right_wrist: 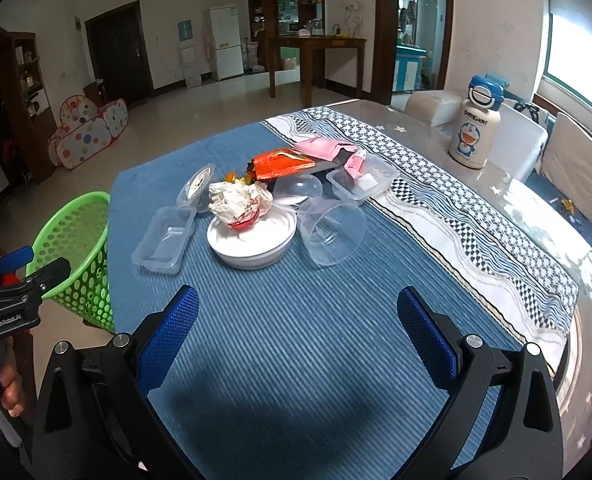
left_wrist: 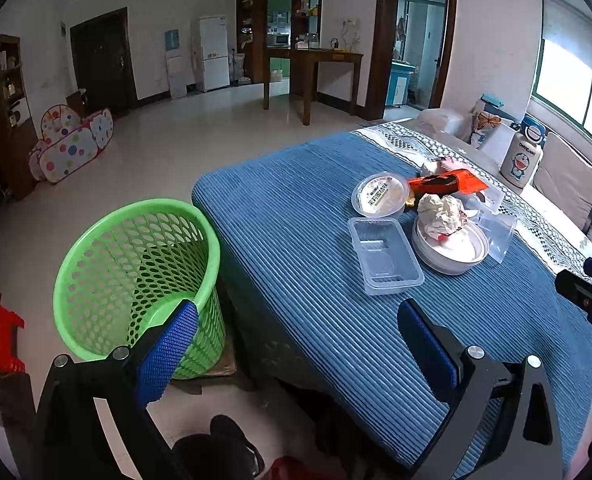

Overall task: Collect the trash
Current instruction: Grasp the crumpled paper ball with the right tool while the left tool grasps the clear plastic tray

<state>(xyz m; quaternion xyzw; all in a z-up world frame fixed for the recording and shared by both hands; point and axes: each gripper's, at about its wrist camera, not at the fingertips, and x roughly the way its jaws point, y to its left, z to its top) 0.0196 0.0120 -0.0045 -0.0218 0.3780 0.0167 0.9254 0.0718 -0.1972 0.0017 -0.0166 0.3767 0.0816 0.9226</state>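
Because the green perforated plastic basket [left_wrist: 136,276] stands on the floor beside the blue-clothed desk [right_wrist: 296,340], off the edge nearest the trash pile, a carried clear rectangular tray [right_wrist: 164,240] or crumpled paper wad [right_wrist: 236,198] could slip from the left gripper [left_wrist: 296,344] or right gripper [right_wrist: 297,344], both with fingers spread and empty, and miss its rim.
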